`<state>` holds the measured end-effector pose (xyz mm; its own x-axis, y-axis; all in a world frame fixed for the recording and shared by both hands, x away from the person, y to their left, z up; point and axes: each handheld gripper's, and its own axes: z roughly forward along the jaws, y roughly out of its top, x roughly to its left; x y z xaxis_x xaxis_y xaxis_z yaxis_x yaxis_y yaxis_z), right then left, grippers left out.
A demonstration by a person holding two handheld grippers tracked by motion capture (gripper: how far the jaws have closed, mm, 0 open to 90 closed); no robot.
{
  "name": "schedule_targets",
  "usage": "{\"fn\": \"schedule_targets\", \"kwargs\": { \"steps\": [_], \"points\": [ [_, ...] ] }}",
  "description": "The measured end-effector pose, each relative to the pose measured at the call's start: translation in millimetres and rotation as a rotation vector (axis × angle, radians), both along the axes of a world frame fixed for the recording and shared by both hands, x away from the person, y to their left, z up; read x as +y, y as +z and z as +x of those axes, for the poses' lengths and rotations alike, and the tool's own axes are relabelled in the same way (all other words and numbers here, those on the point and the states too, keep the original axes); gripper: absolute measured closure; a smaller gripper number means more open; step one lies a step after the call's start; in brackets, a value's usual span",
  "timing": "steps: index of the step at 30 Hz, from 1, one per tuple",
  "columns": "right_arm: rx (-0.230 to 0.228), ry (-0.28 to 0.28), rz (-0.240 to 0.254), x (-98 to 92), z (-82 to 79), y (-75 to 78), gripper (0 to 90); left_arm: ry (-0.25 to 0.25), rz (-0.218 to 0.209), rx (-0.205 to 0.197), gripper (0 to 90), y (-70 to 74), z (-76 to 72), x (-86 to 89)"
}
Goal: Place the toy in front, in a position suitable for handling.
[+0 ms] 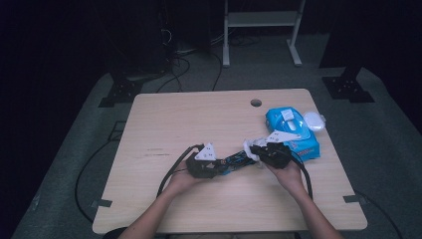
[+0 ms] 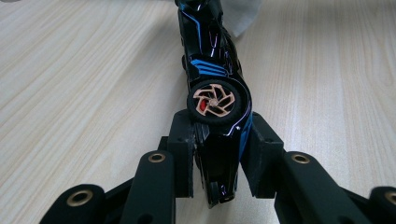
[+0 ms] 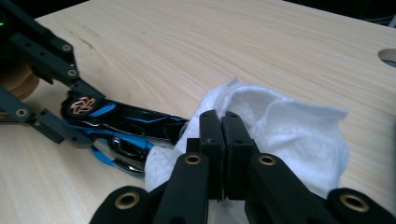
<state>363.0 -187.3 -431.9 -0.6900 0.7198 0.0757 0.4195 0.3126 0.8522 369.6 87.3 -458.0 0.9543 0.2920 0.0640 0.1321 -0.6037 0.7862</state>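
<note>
Toy car, black with blue trim and a bronze-spoked wheel, is held on its side just above the wooden table. Its long axis runs between the two grippers, left to right in the high view. The left gripper is clamped on one end of the car, pads pressing both flanks beside the wheel. The right gripper has its jaws pinched together on a white wet wipe, whose folds touch the car's far end. The car lies straight ahead of the wipe, so I judge wiping strokes should run along that axis toward the left gripper. A blue wipes pack lies behind the right hand, near the table's right edge.
</note>
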Motion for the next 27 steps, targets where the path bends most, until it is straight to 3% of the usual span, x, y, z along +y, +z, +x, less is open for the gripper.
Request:
{"fn": "schedule_targets", "kwargs": {
  "steps": [3, 8, 10, 14, 16, 19, 20, 23, 25, 27],
  "points": [
    [-0.011, 0.019, -0.023, 5.5, -1.7, 1.0, 87.8, 0.003, -0.003, 0.004, 67.4, -0.1, 0.5, 0.1],
    [0.015, 0.038, 0.004, 12.8, -2.6, 0.9, 87.9, 0.0, -0.006, 0.005, 67.4, -0.4, 1.0, -0.2],
    [0.039, 0.084, 0.02, 24.0, -3.0, 0.1, 87.9, 0.003, -0.008, 0.006, 67.4, -0.6, 0.5, -1.4],
    [0.035, 0.153, 0.025, 52.8, -9.8, -0.2, 87.9, 0.003, -0.009, 0.006, 67.4, -0.7, 0.4, -1.7],
    [0.063, 0.197, 0.07, 60.1, -9.6, 1.2, 87.9, 0.001, -0.017, 0.012, 67.4, -1.5, 1.6, -1.4],
    [0.035, 0.22, 0.03, 68.0, -11.7, -0.7, 87.9, -0.002, -0.014, 0.006, 67.5, -1.4, 1.5, -0.9],
    [0.03, 0.216, 0.021, 66.5, -11.2, 0.2, 87.8, -0.001, -0.009, 0.003, 67.5, -1.0, 0.7, -1.4],
    [-0.002, 0.134, -0.038, 49.2, -6.6, 1.5, 87.9, -0.003, -0.006, 0.0, 67.5, -0.3, 0.6, -0.7],
    [-0.015, 0.092, -0.039, 35.3, -5.1, 1.3, 87.9, -0.003, -0.015, 0.009, 67.6, -0.8, 2.2, 0.3],
    [0.001, 0.083, -0.028, 30.3, -5.3, 1.6, 87.9, -0.001, -0.017, 0.008, 67.6, -1.0, 2.6, 0.1]
  ]
}}
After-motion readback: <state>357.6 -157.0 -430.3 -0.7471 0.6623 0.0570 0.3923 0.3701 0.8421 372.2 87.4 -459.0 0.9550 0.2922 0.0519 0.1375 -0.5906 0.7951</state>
